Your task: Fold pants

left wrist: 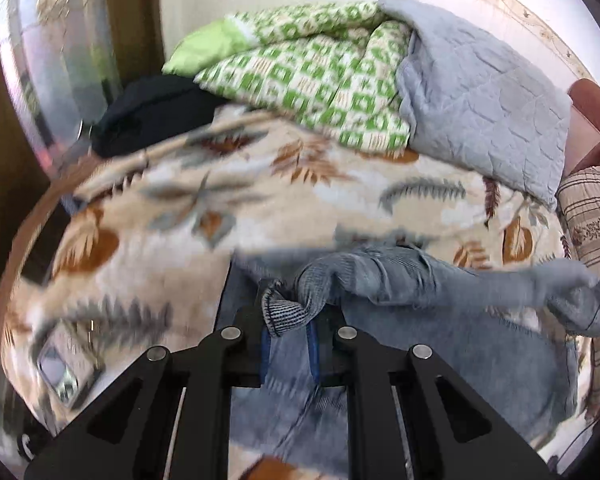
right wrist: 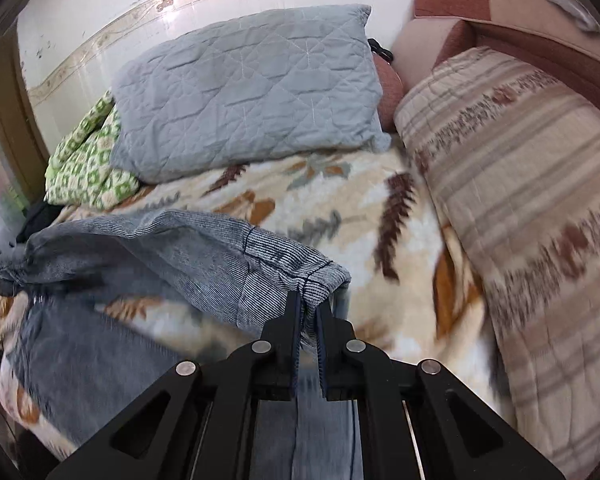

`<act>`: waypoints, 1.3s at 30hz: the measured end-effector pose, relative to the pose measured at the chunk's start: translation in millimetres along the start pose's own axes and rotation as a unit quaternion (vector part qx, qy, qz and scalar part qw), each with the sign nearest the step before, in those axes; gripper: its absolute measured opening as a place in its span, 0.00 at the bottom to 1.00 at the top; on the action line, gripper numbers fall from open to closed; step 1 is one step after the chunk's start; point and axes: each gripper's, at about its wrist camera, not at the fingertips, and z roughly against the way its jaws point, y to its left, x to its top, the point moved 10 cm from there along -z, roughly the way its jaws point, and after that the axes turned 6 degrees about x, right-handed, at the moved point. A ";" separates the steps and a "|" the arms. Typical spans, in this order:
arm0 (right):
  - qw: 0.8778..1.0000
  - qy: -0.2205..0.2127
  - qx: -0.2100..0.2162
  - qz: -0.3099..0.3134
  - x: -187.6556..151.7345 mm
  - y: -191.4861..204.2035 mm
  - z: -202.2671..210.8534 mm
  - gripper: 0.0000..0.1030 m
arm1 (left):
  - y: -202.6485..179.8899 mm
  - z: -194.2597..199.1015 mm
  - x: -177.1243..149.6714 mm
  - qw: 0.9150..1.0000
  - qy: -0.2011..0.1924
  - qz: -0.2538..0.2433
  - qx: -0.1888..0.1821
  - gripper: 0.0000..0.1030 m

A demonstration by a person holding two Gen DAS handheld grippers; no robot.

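Blue-grey corduroy pants [left wrist: 400,280] lie partly on a leaf-patterned blanket [left wrist: 260,208] on a bed. My left gripper [left wrist: 290,320] is shut on one corner of the pants' hem and holds it lifted above the bed. My right gripper [right wrist: 310,312] is shut on the other hem corner of the pants [right wrist: 180,252], also lifted. The cloth stretches taut between the two grippers. The rest of the pants hangs down and lies on the blanket [right wrist: 340,208] below. In the left wrist view the far corner [left wrist: 580,296] is bunched where the right gripper grips it.
A grey quilted pillow [right wrist: 244,88] and a green patterned quilt [left wrist: 308,80] lie at the far side by the wall. A striped cushion [right wrist: 520,200] and a red-brown sofa arm [right wrist: 480,8] stand to the right. A dark garment [left wrist: 152,112] lies at the far left. A phone [left wrist: 56,372] lies on the blanket.
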 end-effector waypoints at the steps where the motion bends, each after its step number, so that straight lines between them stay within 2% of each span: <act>1: 1.000 0.003 -0.001 -0.003 -11.3 0.2 3.3 0.06 | 3.5 -2.0 -10.1 1.000 0.011 0.004 -0.004 0.12; 7: 0.999 0.028 -0.007 -0.018 -63.8 -1.9 5.5 0.06 | 18.3 -23.1 -56.1 0.998 0.064 0.026 0.000 0.11; 11: 0.998 0.047 -0.024 -0.022 -86.4 -7.1 -1.2 0.06 | 27.5 -36.5 -70.5 0.995 0.092 0.050 -0.004 0.10; 17: 0.997 0.067 -0.042 -0.022 -101.5 -7.5 -4.3 0.11 | 35.0 -40.5 -83.1 0.988 0.123 0.088 -0.036 0.10; 21: 0.996 0.062 -0.047 -0.032 -104.0 -9.9 16.0 0.15 | 33.6 -27.5 -90.6 0.983 0.132 0.102 -0.072 0.11; 23: 0.997 0.055 -0.035 -0.046 -101.9 -8.5 27.5 0.25 | 29.2 -19.2 -91.9 0.979 0.138 0.114 -0.102 0.14; 24: 0.997 0.049 -0.023 -0.053 -99.7 -5.2 33.1 0.27 | 25.3 -14.9 -91.7 0.976 0.139 0.120 -0.115 0.22; 25: 0.997 0.041 -0.009 -0.058 -97.3 0.6 37.7 0.34 | 21.8 -12.2 -90.8 0.975 0.139 0.123 -0.124 0.29; 26: 0.997 0.036 0.009 -0.063 -94.9 9.3 40.2 0.44 | 17.0 -10.1 -89.8 0.973 0.141 0.126 -0.132 0.45; 27: 0.997 0.035 0.024 -0.067 -93.2 17.7 39.7 0.48 | 11.4 -9.0 -89.2 0.971 0.143 0.129 -0.140 0.57; 28: 0.996 0.035 0.038 -0.071 -92.1 26.1 37.9 0.54 | 5.8 -8.7 -88.7 0.970 0.145 0.130 -0.147 0.58; 29: 0.995 0.036 0.054 -0.075 -91.6 35.1 34.6 0.55 | 1.0 -9.5 -88.1 0.969 0.148 0.130 -0.152 0.58; 32: 0.989 0.051 0.103 -0.098 -93.4 59.2 14.6 0.55 | -12.0 -15.9 -88.3 0.964 0.163 0.133 -0.162 0.58; 39: 0.963 0.064 0.158 -0.209 -95.6 66.7 -31.5 0.56 | -25.1 -38.7 -93.0 0.958 0.185 0.140 -0.166 0.58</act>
